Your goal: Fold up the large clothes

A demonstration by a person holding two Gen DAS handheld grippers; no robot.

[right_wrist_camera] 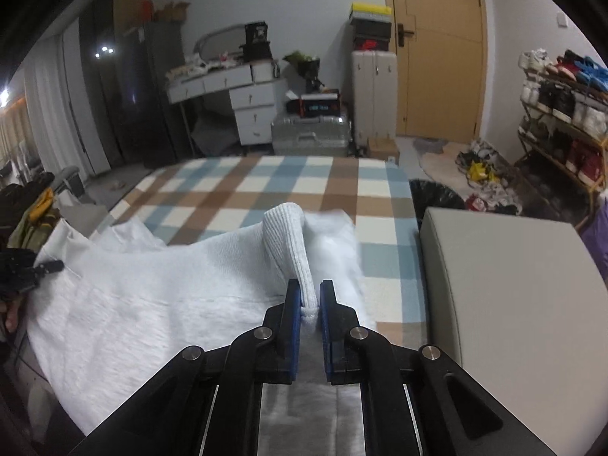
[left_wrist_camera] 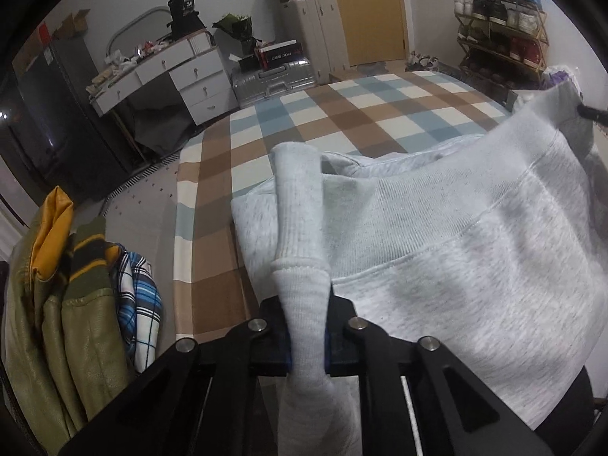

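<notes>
A pale grey sweatshirt (left_wrist_camera: 437, 228) is stretched over the checked bed (left_wrist_camera: 342, 114), its ribbed hem raised between the 2 tools. The left tool (left_wrist_camera: 307, 326) is clenched on one hem corner, the right tool (right_wrist_camera: 309, 300) clenched on the other. Jackets (left_wrist_camera: 68, 304) hang at the bed's left side.
</notes>
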